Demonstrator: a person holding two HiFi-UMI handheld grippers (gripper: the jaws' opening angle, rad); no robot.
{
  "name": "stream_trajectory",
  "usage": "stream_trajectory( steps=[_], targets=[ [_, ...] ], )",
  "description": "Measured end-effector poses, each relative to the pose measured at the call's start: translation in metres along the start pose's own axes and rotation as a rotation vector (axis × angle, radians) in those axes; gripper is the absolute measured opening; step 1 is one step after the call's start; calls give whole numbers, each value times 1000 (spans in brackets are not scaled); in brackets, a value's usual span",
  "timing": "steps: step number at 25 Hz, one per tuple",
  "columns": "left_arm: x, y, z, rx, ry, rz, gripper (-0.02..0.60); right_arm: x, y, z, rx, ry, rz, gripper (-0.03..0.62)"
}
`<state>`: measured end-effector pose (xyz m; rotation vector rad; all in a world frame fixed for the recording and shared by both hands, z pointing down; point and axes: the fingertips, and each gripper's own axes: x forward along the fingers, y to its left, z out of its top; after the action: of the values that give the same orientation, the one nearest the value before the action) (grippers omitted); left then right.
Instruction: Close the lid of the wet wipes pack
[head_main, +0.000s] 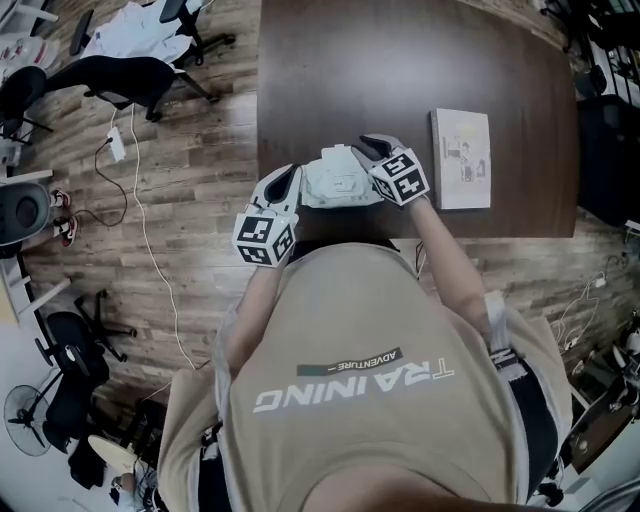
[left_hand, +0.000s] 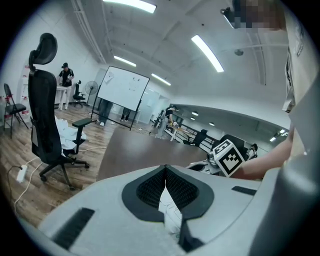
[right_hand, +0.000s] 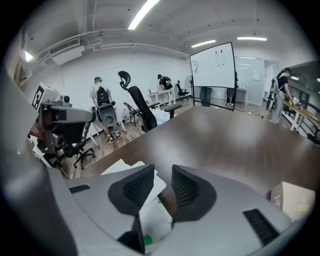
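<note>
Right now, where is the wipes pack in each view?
Head view: pack at the table's near edge, centre.
Left gripper view: white sliver pinched between the jaws, bottom centre.
Right gripper view: bottom centre, below open jaws.
Shared landmark: the brown table.

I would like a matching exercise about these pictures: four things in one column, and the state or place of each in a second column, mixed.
1 left hand-held gripper
2 right hand-held gripper
3 wet wipes pack
4 box

a jaws apart
b alone, at the table's right side
c jaws shut on the pack's edge
d between both grippers

Pairs: 1-c, 2-a, 3-d, 4-b.
</note>
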<state>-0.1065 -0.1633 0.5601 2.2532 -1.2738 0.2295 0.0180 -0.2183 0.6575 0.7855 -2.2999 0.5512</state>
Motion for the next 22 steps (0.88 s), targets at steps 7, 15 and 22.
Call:
stream_trajectory(
  steps=[7, 15, 22],
  targets=[
    [4, -1, -6, 23, 39, -26, 11, 17, 4, -11, -11, 104, 89, 80],
    [5, 3, -12, -6, 49, 14, 11, 27, -1, -29, 43, 214, 181, 80],
    [6, 4, -16, -19, 58, 38, 11, 33, 4, -35, 194, 265, 342, 78]
  ],
)
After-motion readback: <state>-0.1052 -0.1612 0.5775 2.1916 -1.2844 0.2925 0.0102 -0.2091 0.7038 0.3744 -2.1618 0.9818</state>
